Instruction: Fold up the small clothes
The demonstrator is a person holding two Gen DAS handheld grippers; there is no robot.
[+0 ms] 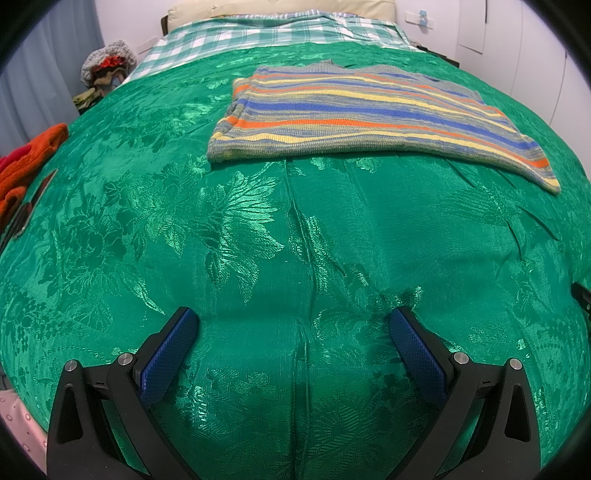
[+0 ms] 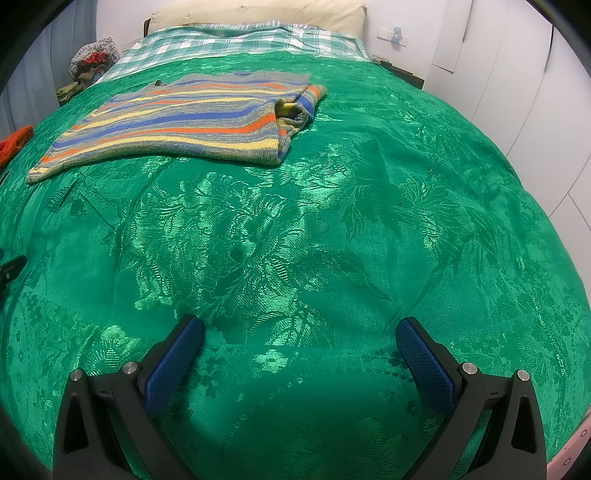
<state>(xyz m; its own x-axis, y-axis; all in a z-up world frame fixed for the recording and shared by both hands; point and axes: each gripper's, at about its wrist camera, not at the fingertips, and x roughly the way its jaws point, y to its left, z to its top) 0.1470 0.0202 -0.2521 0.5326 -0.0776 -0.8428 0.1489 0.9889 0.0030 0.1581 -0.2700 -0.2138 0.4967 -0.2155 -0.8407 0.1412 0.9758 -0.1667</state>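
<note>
A striped knit sweater (image 1: 362,118) in grey, blue, orange and yellow lies folded flat on the green bedspread (image 1: 258,240), far ahead of my left gripper (image 1: 293,321). It also shows in the right wrist view (image 2: 184,122), at the far left, with a tucked sleeve end at its right side. My left gripper is open and empty, low over the bedspread near its front. My right gripper (image 2: 299,330) is open and empty, also low over the bedspread (image 2: 369,221), well apart from the sweater.
Orange and red clothes (image 1: 29,162) lie at the left edge of the bed. A checked green sheet (image 1: 266,33) and a cream pillow (image 1: 277,9) are at the head. A heap of clothes (image 1: 107,66) sits at the back left. White wardrobe doors (image 2: 517,92) stand on the right.
</note>
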